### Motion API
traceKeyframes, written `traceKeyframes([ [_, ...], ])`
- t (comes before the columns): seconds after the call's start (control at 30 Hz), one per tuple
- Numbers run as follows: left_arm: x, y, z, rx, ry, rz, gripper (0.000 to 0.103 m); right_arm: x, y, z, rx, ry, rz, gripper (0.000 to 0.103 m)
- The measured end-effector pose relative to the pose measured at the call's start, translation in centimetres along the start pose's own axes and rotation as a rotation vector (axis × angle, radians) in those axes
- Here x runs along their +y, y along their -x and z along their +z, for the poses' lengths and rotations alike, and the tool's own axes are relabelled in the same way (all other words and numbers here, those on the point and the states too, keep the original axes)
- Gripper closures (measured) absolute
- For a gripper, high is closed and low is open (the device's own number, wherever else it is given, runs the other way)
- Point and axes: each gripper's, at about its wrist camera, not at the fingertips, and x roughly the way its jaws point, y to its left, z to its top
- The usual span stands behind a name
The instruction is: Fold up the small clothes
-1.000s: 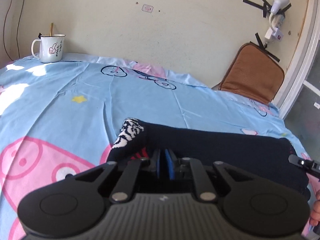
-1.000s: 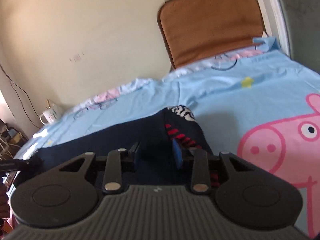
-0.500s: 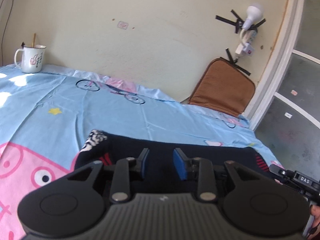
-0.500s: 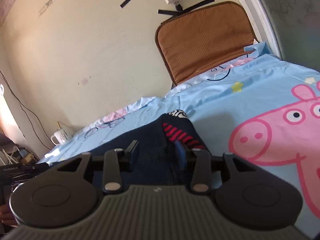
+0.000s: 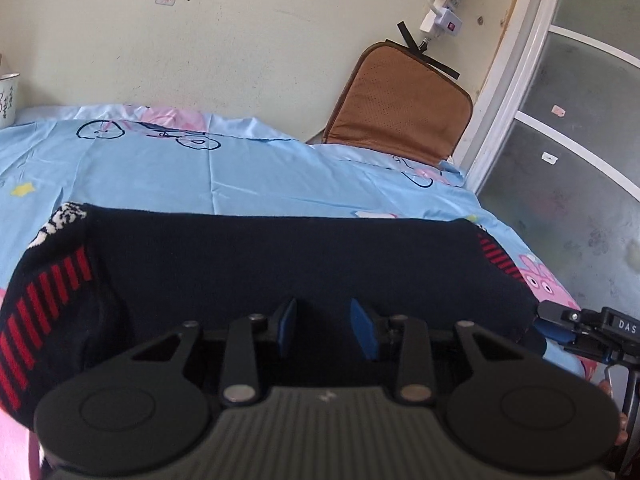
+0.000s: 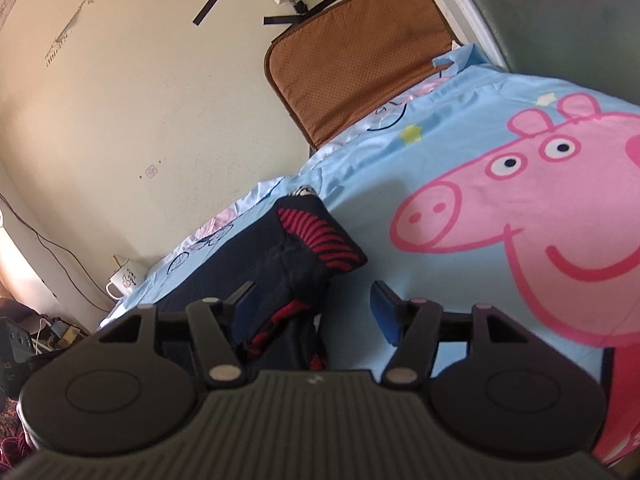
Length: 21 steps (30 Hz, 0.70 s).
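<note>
A folded dark navy garment (image 5: pixel 280 264) with red stripes and a black-and-white patch at one corner lies flat on the blue cartoon bedsheet (image 5: pixel 200 176). My left gripper (image 5: pixel 324 330) is open just above its near edge, blue pads apart, holding nothing. The other gripper shows at the right edge of the left wrist view (image 5: pixel 580 330), beside the garment's right end. In the right wrist view the garment's striped end (image 6: pixel 316 236) lies under and left of my right gripper (image 6: pixel 316 308), which is wide open, with cloth bunched between the pads.
A brown cushion (image 5: pixel 400 104) leans on the wall at the bed's far end. A white mug (image 6: pixel 126 280) stands on the far left of the bed. A glass door (image 5: pixel 580 160) is on the right. A power strip (image 5: pixel 444 12) hangs taped to the wall.
Both grippers have opened and let go of the garment, which now lies flat and spread wider. Both cameras have risen and tilted towards the wall.
</note>
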Motion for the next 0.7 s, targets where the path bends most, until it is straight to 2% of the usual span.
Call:
traceKeyframes([
  [0.03, 0.0, 0.0, -0.2, -0.006, -0.006, 0.002, 0.071, 0.0, -0.6, -0.2, 0.022, -0.006, 0.005, 0.039],
  [0.17, -0.3, 0.3, -0.5, -0.028, -0.031, -0.003, 0.066, 0.6, -1.1, -1.1, -0.021, 0.001, 0.010, 0.031],
  [0.23, -0.3, 0.3, -0.4, -0.028, -0.033, -0.024, 0.058, 0.9, -1.3, -1.3, -0.035, 0.006, 0.005, 0.030],
  [0.33, -0.4, 0.3, -0.5, -0.032, -0.039, -0.043, 0.052, 1.2, -1.5, -1.5, -0.050, 0.013, 0.000, 0.029],
  [0.7, -0.1, 0.2, -0.3, -0.031, -0.026, -0.058, 0.051, 1.4, -1.4, -1.6, -0.041, 0.005, 0.004, 0.029],
])
